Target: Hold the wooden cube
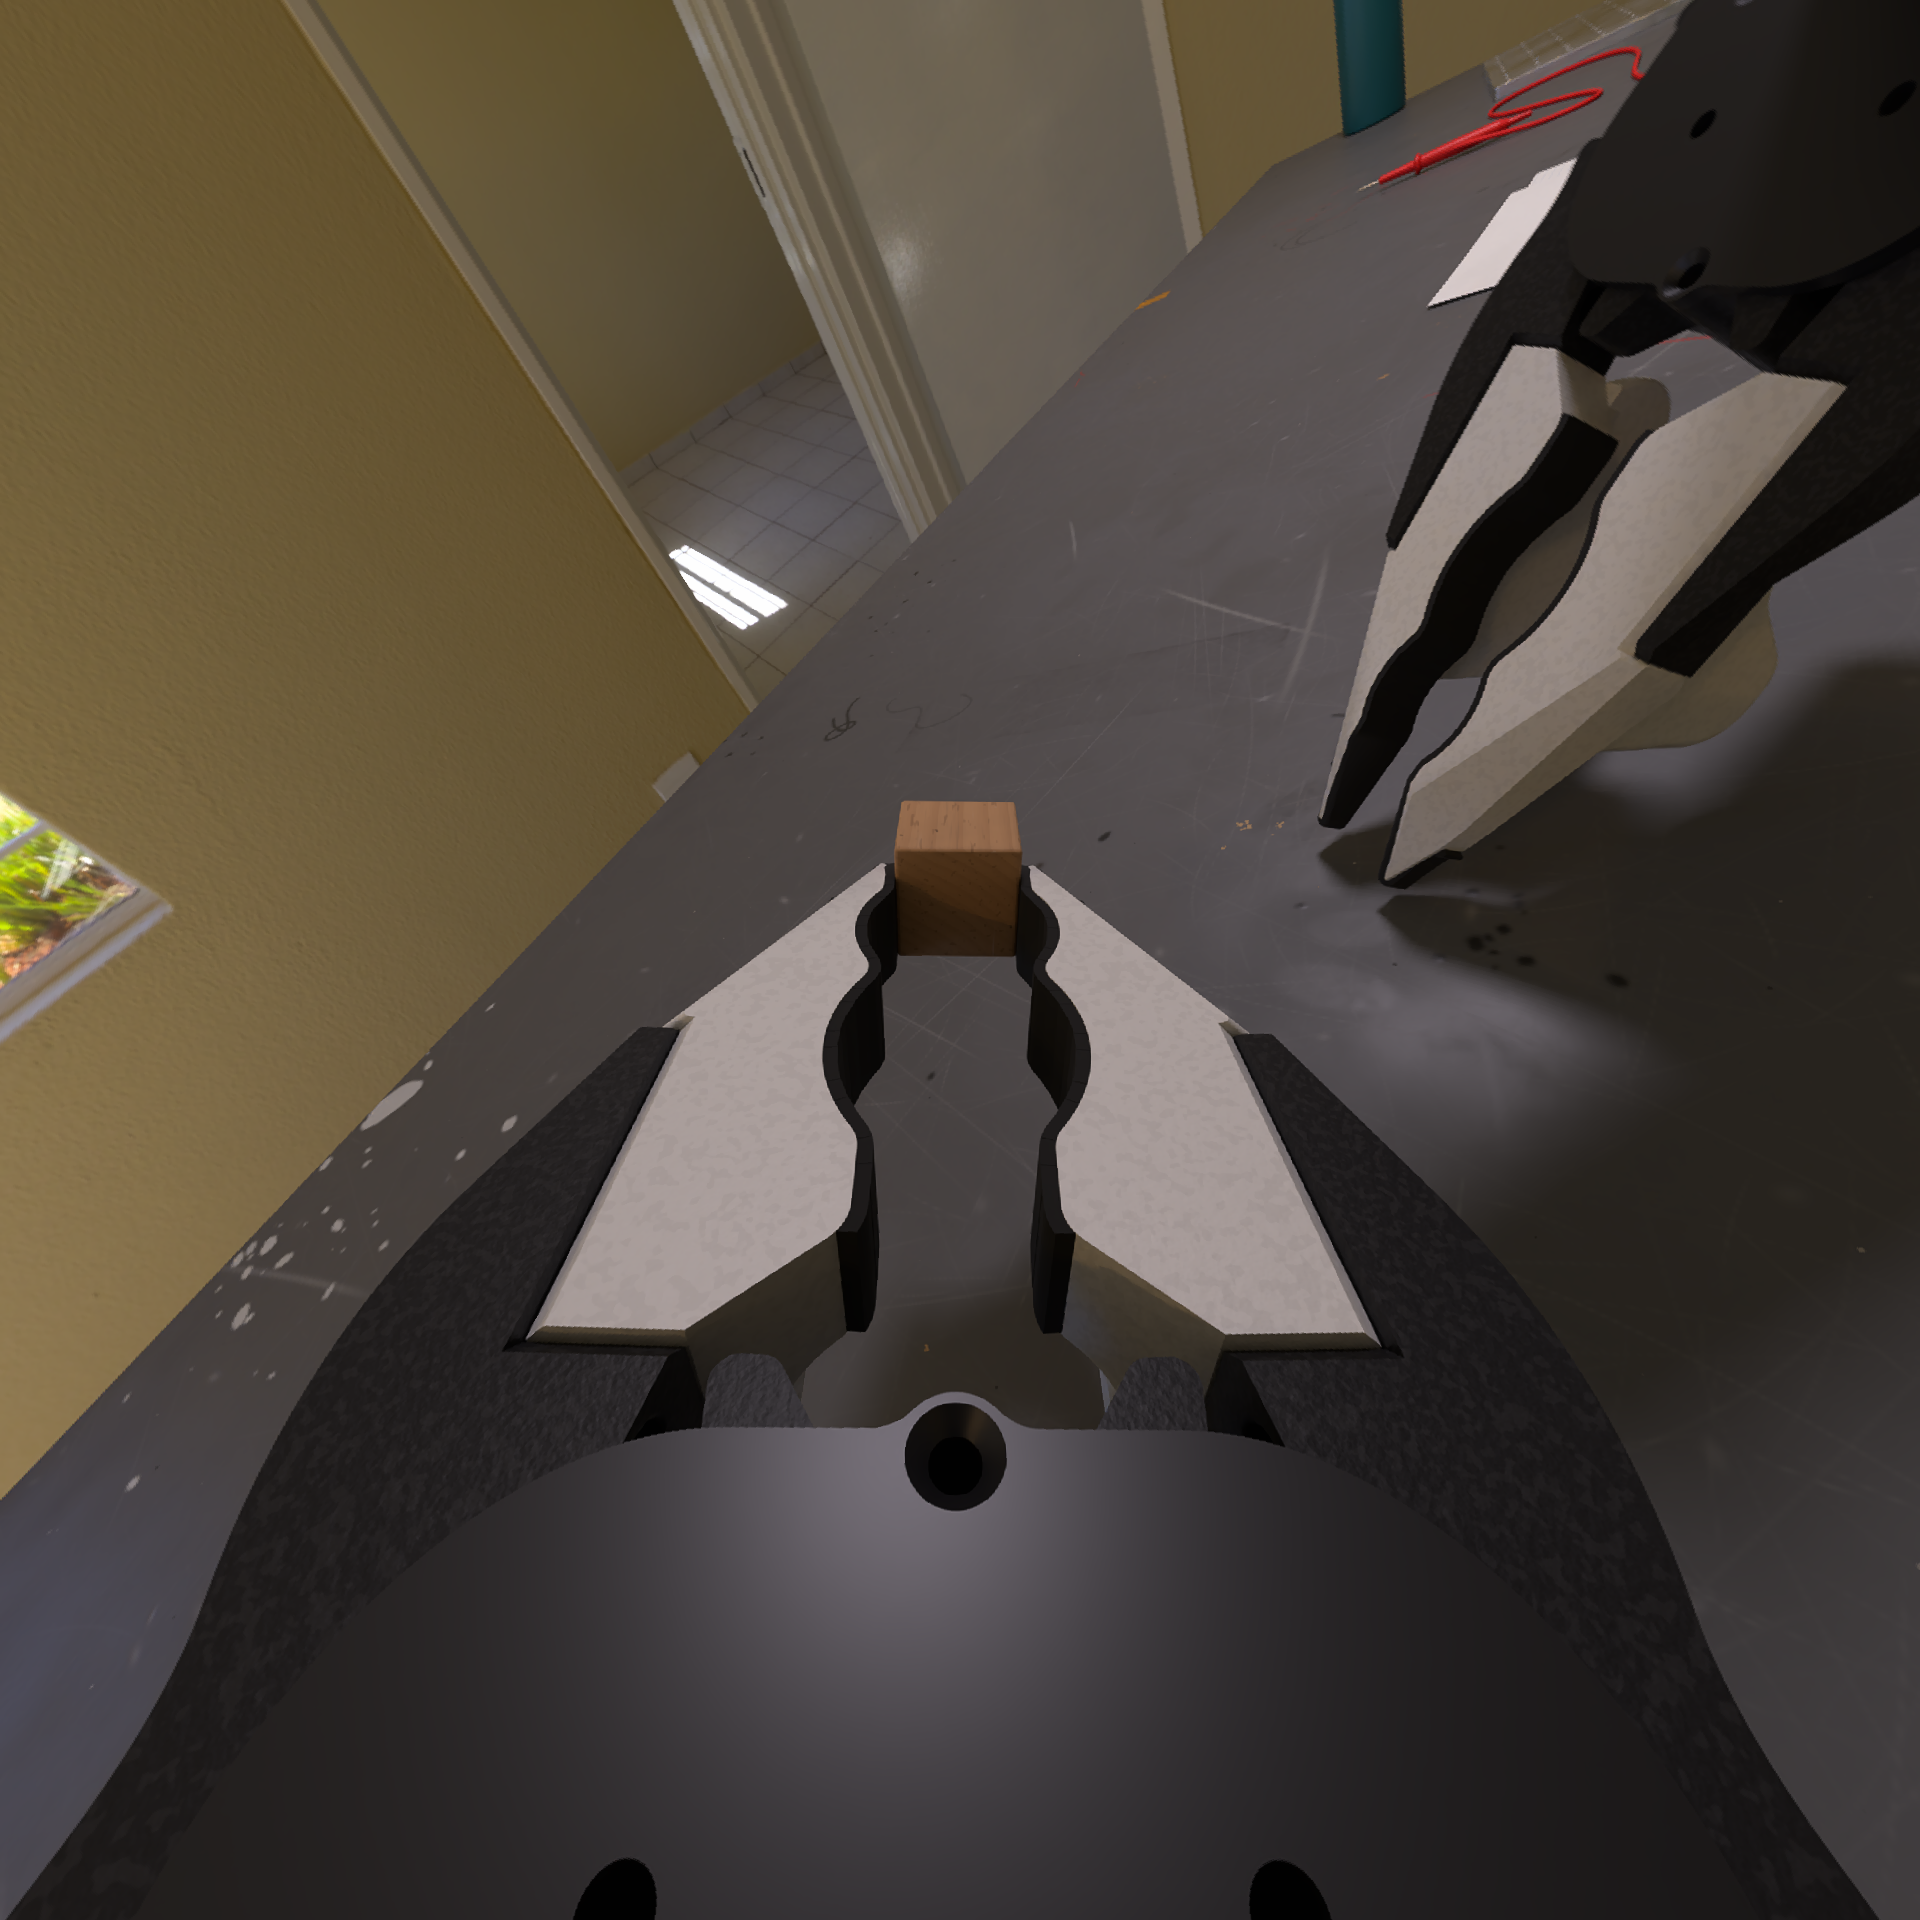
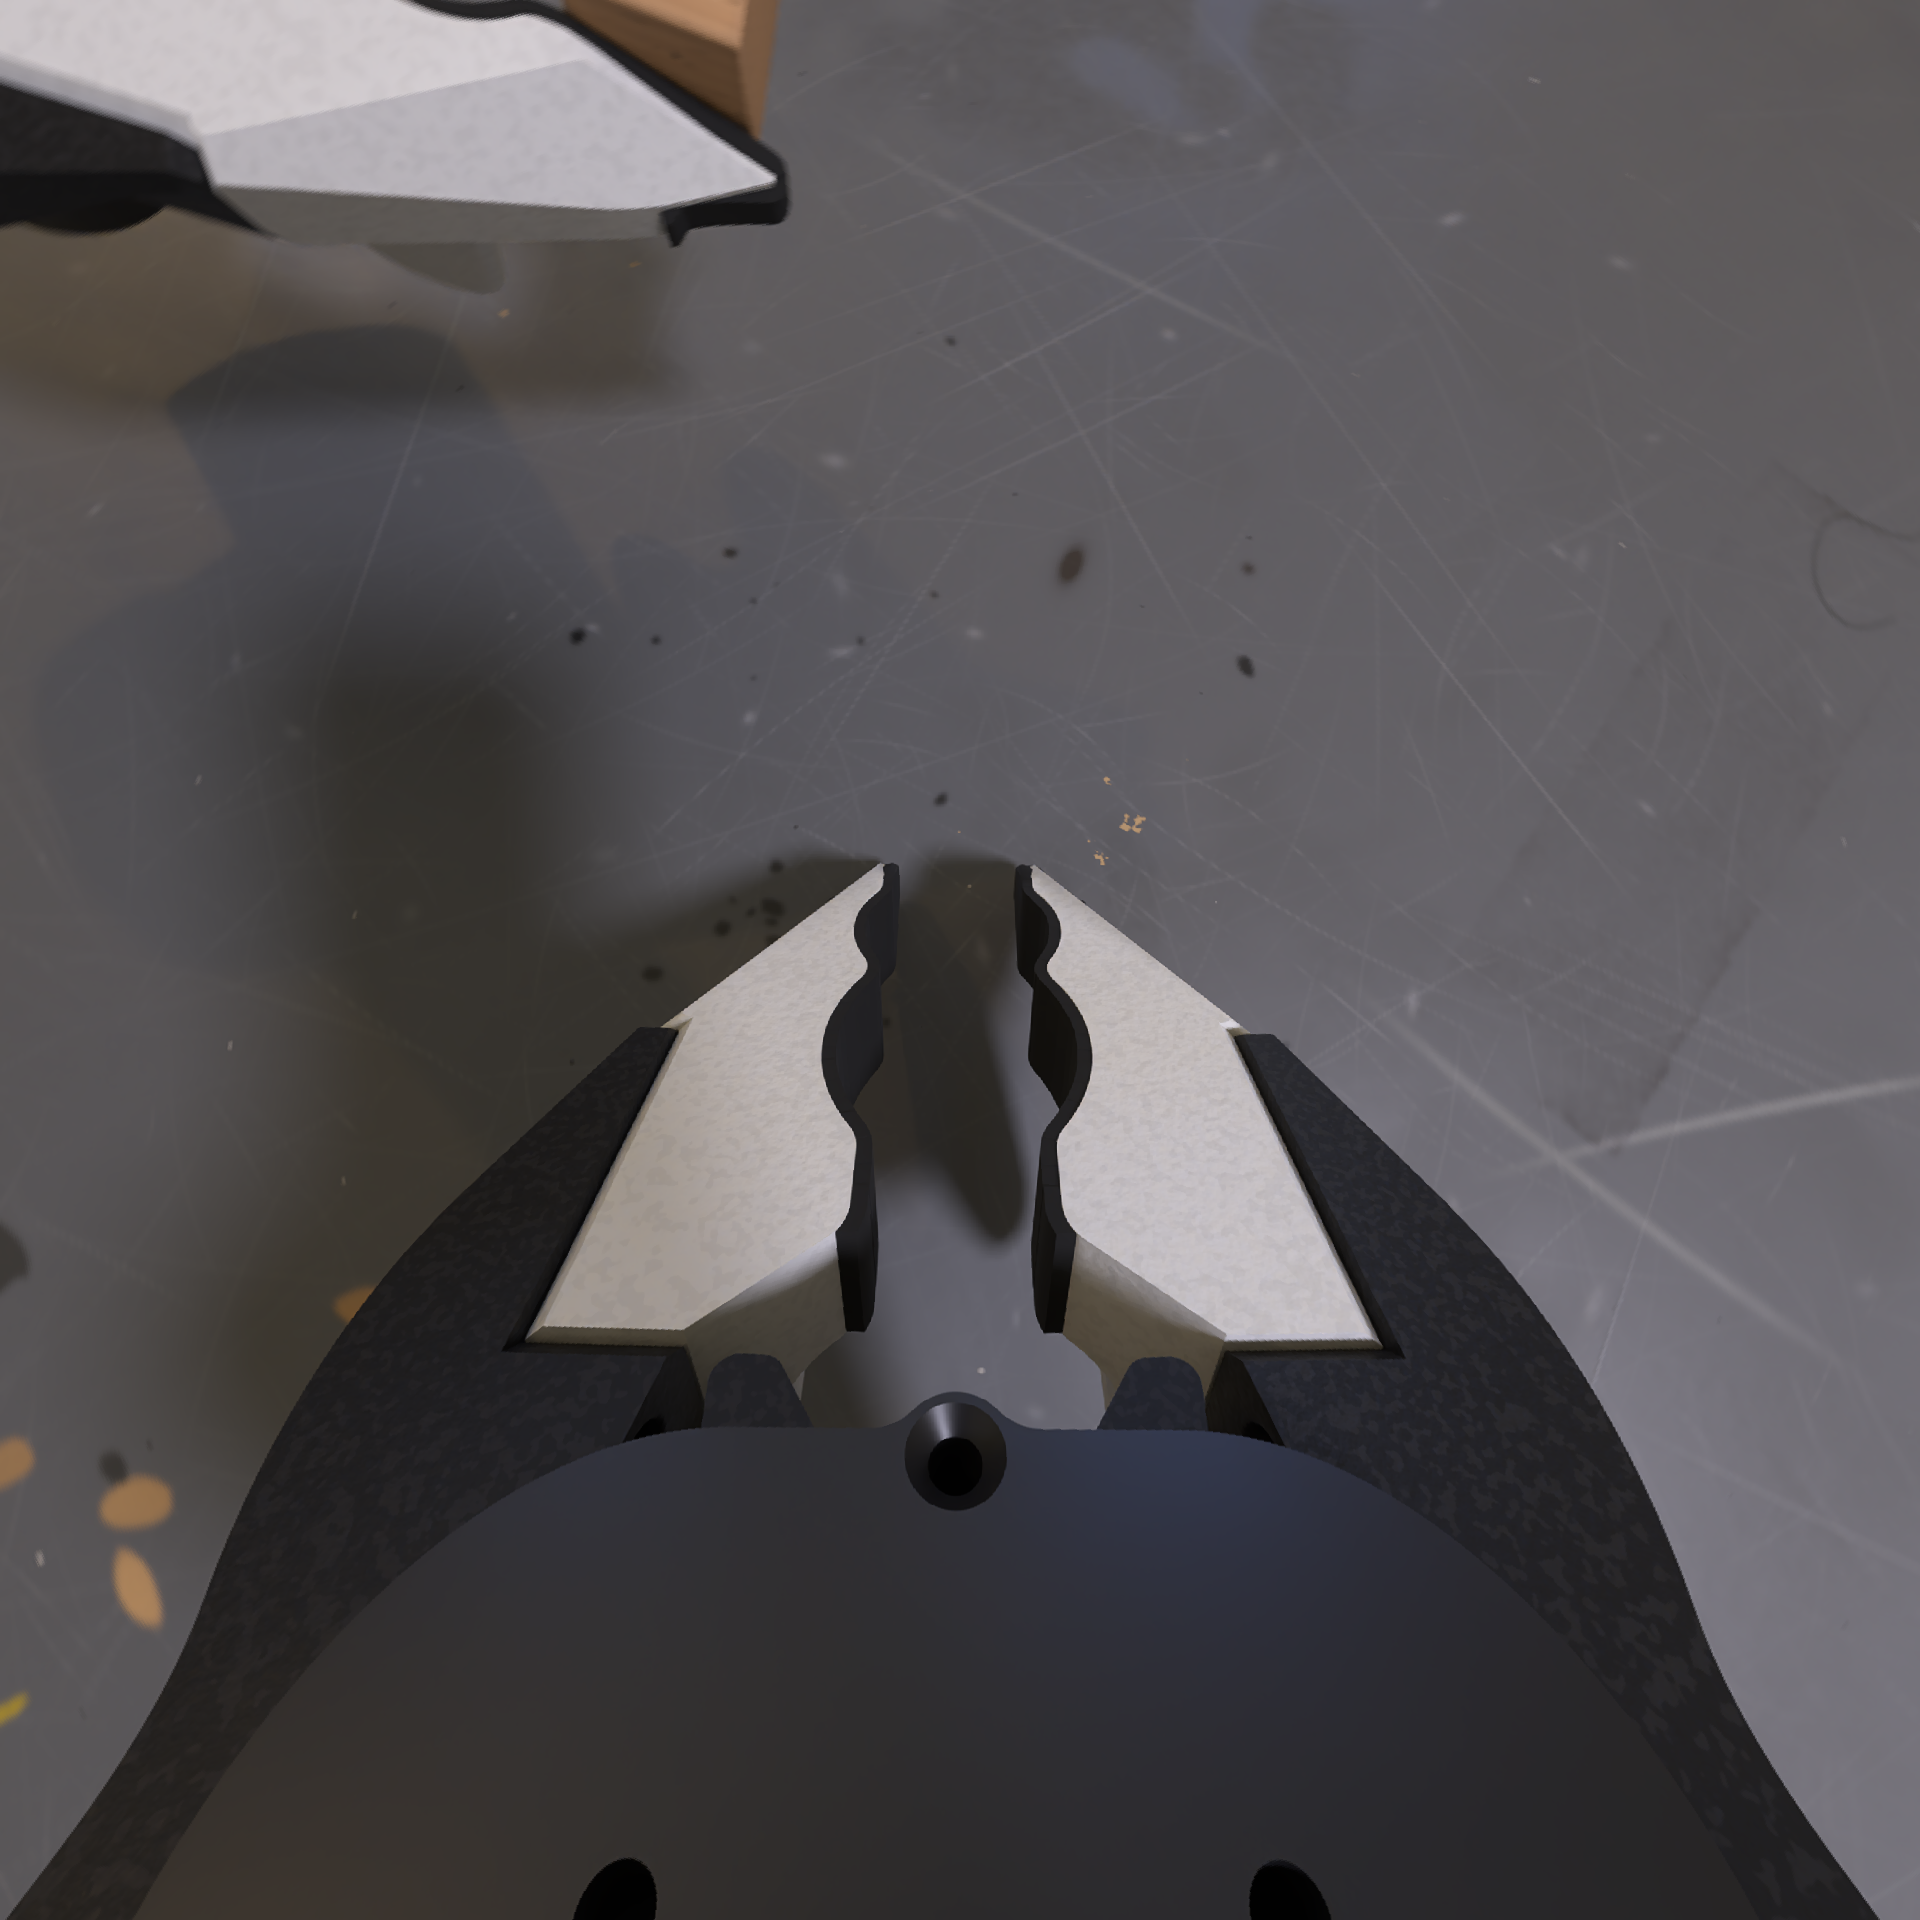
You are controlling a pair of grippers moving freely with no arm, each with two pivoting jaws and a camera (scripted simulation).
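Pics sharp, evenly lit; soft blurry shadows on the grey table (image 2: 1351, 468), ceiling-light glare w/ fisheye stretch at edges.

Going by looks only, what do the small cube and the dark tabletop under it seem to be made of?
The small brown cube, gripped at the tips of the left tool, looks like unpainted matte wood: warm tan faces with fine grain streaks. The dark grey tabletop looks like a hard, smooth, slightly glossy sheet, perhaps laminate or metal: it shows soft reflections, many fine scratches and paint specks. Which of the two cannot be told.

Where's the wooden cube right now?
Centre of the left wrist view: the wooden cube sits clamped between the left tongs' tips above the grey table; the right tongs stand apart.
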